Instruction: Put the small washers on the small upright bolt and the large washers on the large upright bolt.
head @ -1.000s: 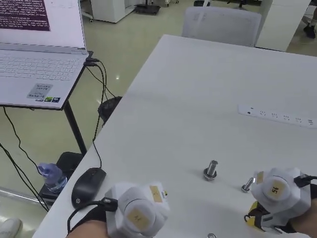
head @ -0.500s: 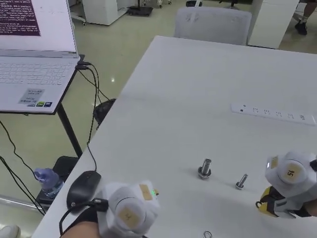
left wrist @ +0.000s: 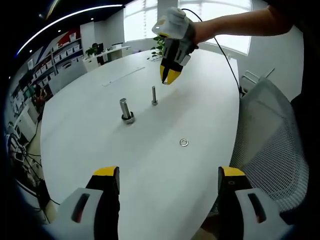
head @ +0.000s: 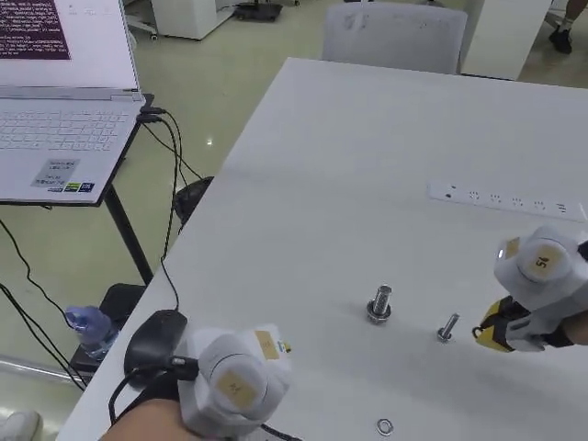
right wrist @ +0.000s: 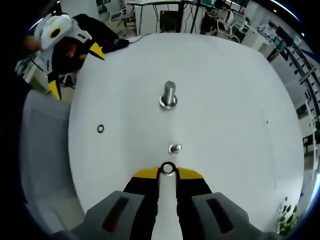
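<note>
The large bolt (head: 379, 303) and the small bolt (head: 447, 328) stand upright on the white table (head: 349, 184). My right gripper (head: 491, 336) hovers just right of the small bolt. In the right gripper view it (right wrist: 168, 173) is shut on a small washer (right wrist: 168, 168), with the small bolt (right wrist: 175, 148) close ahead of the tips and the large bolt (right wrist: 168, 95) beyond. A loose washer (head: 385, 426) lies near the table's front edge. My left gripper (left wrist: 168, 175) is open and holds nothing, well short of that washer (left wrist: 184, 143).
A white power strip (head: 505, 200) lies at the far right of the table. A laptop (head: 55, 138) stands on a side stand to the left, with a black mouse (head: 152, 335) at the table's left corner. A grey chair (head: 395, 32) is at the far end.
My right gripper has lifted up and to the right, away from the small bolt. The left gripper has stayed about where it was. The head camera has shifted.
</note>
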